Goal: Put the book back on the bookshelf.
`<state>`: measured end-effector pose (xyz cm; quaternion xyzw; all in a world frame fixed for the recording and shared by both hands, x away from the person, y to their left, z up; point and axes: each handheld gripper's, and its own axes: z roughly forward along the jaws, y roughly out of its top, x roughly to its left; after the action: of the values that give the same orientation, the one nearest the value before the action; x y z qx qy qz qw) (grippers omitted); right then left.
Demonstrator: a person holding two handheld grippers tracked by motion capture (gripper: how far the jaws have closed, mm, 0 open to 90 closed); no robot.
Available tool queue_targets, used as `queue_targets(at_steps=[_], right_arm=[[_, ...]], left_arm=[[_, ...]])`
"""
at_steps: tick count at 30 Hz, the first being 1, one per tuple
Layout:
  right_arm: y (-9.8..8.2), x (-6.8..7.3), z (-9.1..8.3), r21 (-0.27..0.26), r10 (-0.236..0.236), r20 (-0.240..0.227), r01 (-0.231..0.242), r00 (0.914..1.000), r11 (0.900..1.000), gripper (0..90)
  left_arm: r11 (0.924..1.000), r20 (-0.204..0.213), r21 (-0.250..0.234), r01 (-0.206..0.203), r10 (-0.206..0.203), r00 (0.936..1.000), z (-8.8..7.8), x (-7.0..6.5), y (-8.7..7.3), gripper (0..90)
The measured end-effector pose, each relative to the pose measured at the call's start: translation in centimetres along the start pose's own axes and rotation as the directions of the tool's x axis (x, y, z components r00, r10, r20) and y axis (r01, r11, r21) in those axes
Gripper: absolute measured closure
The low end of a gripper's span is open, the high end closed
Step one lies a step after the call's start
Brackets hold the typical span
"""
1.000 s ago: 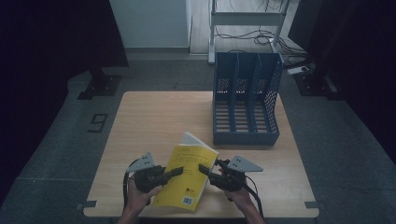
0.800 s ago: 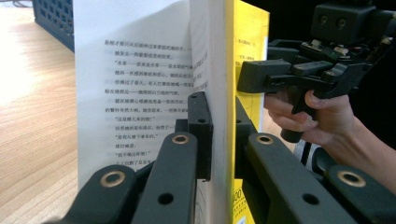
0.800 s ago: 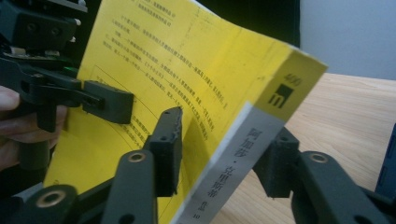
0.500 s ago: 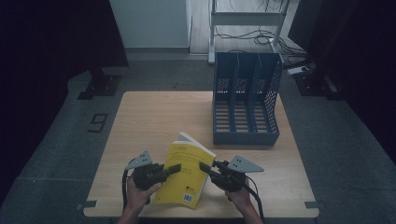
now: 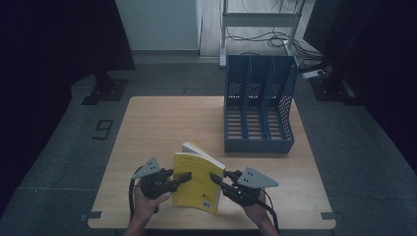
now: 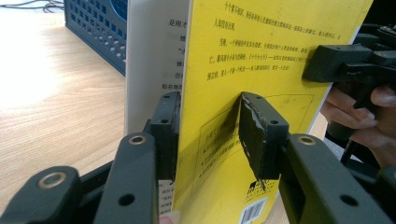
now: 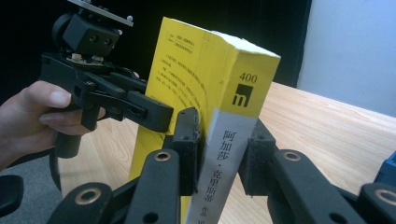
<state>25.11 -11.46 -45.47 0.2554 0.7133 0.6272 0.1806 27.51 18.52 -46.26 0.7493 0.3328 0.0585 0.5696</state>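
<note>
— Right gripper [image 7: 219, 154] first: we have its black jaws pressed on both sides of the yellow book [image 5: 196, 183], right at the spine, where a white strip carries dark printed characters and a "400" up top.

— And our left gripper [image 6: 210, 135]? In its own view the yellow cover sits between the jaws, one pad against the white page block, the other standing off the glossy cover. Those jaws have just been opening, so we've let go there.

— Agreed. From the high view we see the book standing upright on the front part of the pale wooden table [image 5: 162, 123], tilted slightly, between both hands.

— What the high view adds is the blue file rack [image 5: 258, 110], three slots with perforated plastic walls, behind and to the right, well apart from the book.

— The left gripper view catches a barcode low on the cover.

— Bare wood lies left and behind the book; the near table edge is close under our hands.
</note>
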Motion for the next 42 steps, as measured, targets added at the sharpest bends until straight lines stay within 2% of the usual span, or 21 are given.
queue_targets(at_steps=[2, 3, 7, 8, 9, 10, 13, 15, 17, 19, 23, 32, 34, 36, 37, 38, 39, 42], right_arm=[[0.0, 0.0, 0.0, 0.000, 0.000, -0.002, 0.000, 1.0000, 1.000, 71.2], [0.2, 0.3, 0.0, 0.004, -0.010, -0.020, 0.010, 0.9998, 1.000, 71.2], [0.3, 0.4, 0.0, 0.007, -0.013, -0.043, 0.013, 0.9990, 1.000, 70.8], [0.3, 0.5, 0.0, 0.009, -0.010, -0.051, 0.010, 0.9987, 1.000, 70.2], [0.3, 0.5, 0.0, 0.009, -0.010, -0.051, 0.010, 0.9987, 1.000, 70.2], [0.2, 0.8, 0.3, 0.014, -0.013, -0.067, 0.014, 0.9977, 1.000, 69.4], [0.1, 1.1, 0.6, 0.023, -0.027, -0.068, 0.028, 0.9973, 0.999, 68.8], [0.0, 1.5, 1.1, 0.037, -0.049, -0.037, 0.050, 0.9981, 0.998, 68.8], [-0.1, 1.6, 1.2, 0.038, -0.050, -0.029, 0.051, 0.9983, 0.998, 69.0], [-0.1, 1.5, 1.2, 0.042, -0.032, -0.007, 0.032, 0.9995, 0.999, 70.6], [0.0, 1.6, 1.2, 0.040, -0.021, 0.003, 0.020, 0.9998, 0.999, 71.4], [0.1, 2.1, 1.2, 0.040, -0.065, 0.038, 0.063, 0.9972, 0.997, 72.1], [0.2, 2.2, 1.2, 0.038, -0.070, 0.049, 0.068, 0.9963, 0.997, 72.8], [0.3, 2.4, 1.1, 0.044, -0.097, 0.065, 0.095, 0.9931, 0.995, 73.0], [0.3, 2.4, 1.1, 0.044, -0.097, 0.065, 0.095, 0.9931, 0.995, 73.0], [0.5, 2.7, 0.9, 0.054, -0.134, 0.079, 0.130, 0.9879, 0.990, 73.5], [0.6, 2.7, 0.8, 0.056, -0.145, 0.083, 0.140, 0.9860, 0.989, 73.6], [0.7, 2.8, 0.7, 0.063, -0.154, 0.084, 0.149, 0.9845, 0.987, 73.4]], left_arm=[[1.0000, 0.003, 0.002, -0.002, 0.002, 1.0000, -0.1, 0.0, 0.0, 61.5], [1.0000, 0.013, 0.003, -0.002, 0.002, 0.9999, -0.1, 0.0, 0.0, 67.1], [1.0000, 0.044, 0.008, 0.004, -0.005, 0.9990, -0.2, 0.0, 0.1, 71.5], [1.0000, 0.071, 0.005, 0.005, -0.005, 0.9974, -0.2, -0.1, 0.1, 72.1], [1.0000, 0.071, 0.005, 0.005, -0.005, 0.9974, -0.2, -0.1, 0.1, 72.4], [0.9999, 0.088, 0.007, -0.010, 0.009, 0.9960, -0.1, -0.4, 0.2, 72.3], [0.9998, 0.094, 0.011, -0.018, 0.017, 0.9954, -0.1, -0.7, 0.2, 72.4], [0.9997, 0.100, 0.011, -0.023, 0.022, 0.9948, 0.0, -0.8, 0.2, 72.4], [0.9996, 0.097, 0.010, -0.027, 0.026, 0.9949, 0.1, -0.9, 0.2, 72.1], [0.9996, 0.086, 0.005, -0.029, 0.028, 0.9959, 0.2, -0.9, 0.2, 70.5], [0.9996, 0.078, 0.002, -0.030, 0.030, 0.9966, 0.2, -0.9, 0.2, 66.1], [0.9993, 0.022, -0.010, -0.035, 0.035, 0.9991, 0.4, -0.8, 0.1, 53.6], [0.9992, 0.007, -0.012, -0.039, 0.039, 0.9992, 0.4, -0.8, 0.0, 52.2], [0.9991, -0.011, -0.012, -0.040, 0.040, 0.9991, 0.4, -0.8, 0.0, 51.2], [0.9991, -0.011, -0.012, -0.040, 0.040, 0.9991, 0.4, -0.8, 0.0, 51.1], [0.9994, -0.016, -0.015, -0.032, 0.032, 0.9994, 0.4, -0.7, 0.0, 51.4], [0.9994, -0.016, -0.015, -0.032, 0.032, 0.9994, 0.4, -0.7, 0.0, 51.7], [0.9991, -0.020, -0.015, -0.039, 0.039, 0.9991, 0.5, -0.8, 0.0, 52.2]])
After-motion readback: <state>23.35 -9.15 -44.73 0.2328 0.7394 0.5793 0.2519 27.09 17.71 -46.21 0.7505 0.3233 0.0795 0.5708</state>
